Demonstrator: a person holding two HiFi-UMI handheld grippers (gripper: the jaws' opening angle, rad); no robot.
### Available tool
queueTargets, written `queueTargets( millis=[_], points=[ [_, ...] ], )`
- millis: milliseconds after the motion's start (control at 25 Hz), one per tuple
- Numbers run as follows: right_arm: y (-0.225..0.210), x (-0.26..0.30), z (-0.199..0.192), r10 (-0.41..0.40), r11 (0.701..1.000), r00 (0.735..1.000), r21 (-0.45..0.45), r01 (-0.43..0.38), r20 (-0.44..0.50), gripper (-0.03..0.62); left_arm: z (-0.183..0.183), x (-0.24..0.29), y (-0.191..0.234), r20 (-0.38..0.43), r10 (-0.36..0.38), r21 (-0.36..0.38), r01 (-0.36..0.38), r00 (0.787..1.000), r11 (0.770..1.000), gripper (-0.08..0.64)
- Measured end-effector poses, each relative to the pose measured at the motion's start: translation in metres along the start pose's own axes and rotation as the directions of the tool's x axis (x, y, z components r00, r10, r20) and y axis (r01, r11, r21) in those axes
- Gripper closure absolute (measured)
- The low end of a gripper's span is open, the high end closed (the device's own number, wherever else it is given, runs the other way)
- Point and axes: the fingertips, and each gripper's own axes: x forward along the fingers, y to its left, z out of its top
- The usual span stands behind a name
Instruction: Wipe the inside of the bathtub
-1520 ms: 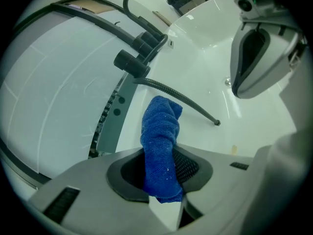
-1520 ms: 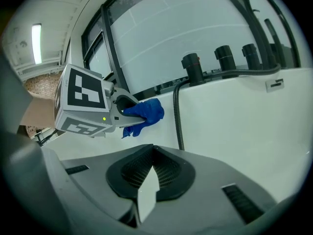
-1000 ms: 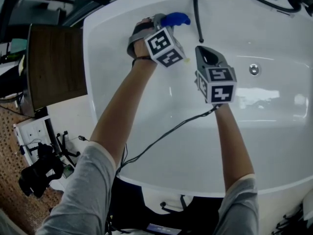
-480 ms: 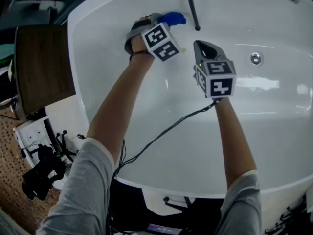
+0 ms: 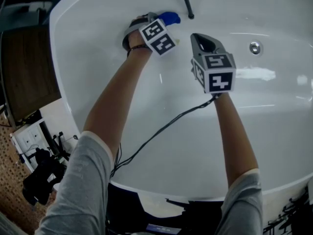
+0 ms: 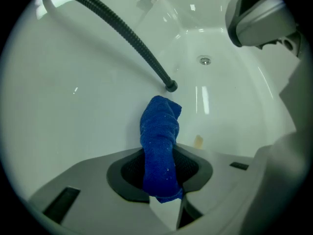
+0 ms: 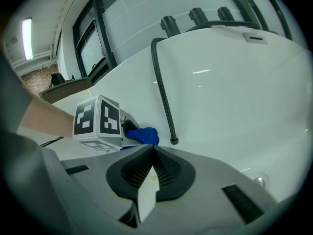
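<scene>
My left gripper (image 5: 165,22) is shut on a blue cloth (image 5: 170,17), held against the white bathtub's inner wall (image 5: 98,58) at the upper left of the head view. In the left gripper view the blue cloth (image 6: 160,146) sticks out from between the closed jaws (image 6: 164,177) toward the tub wall. My right gripper (image 5: 201,40) hovers to the right of it over the tub, jaws shut with nothing between them (image 7: 149,173). The right gripper view shows the left gripper's marker cube (image 7: 97,123) and the cloth (image 7: 143,135).
A black shower hose (image 5: 185,1) hangs down the tub wall just beyond the cloth, its end (image 6: 170,86) close to the cloth tip. The drain (image 5: 254,47) lies to the right. Taps (image 7: 195,17) stand on the far rim. A cable (image 5: 161,129) trails from the right gripper.
Both grippers have shifted up and slightly left in the head view; the left one carries the cloth along the tub wall. The hose end now sits nearer the top edge.
</scene>
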Motion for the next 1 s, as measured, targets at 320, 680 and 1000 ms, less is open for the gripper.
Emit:
queueTargets(
  millis=[320,680,1000],
  points=[
    [-0.008,0.005,-0.022,-0.005,1.000,1.000,0.001,0.005,-0.017,0.583,-0.021,0.035,-0.030,-0.054,-0.048,0.003,0.048,0.997,0.999,0.437],
    [-0.023,0.013,-0.044,-0.019,1.000,0.999,0.015,0.019,-0.033,0.583,-0.043,0.075,-0.060,-0.117,-0.096,-0.014,0.095,0.988,0.995,0.437],
    [-0.033,0.029,-0.069,-0.021,0.999,0.997,0.031,0.023,-0.068,0.583,-0.051,0.115,-0.087,-0.158,-0.157,-0.008,0.158,0.975,0.987,0.436]
  ],
)
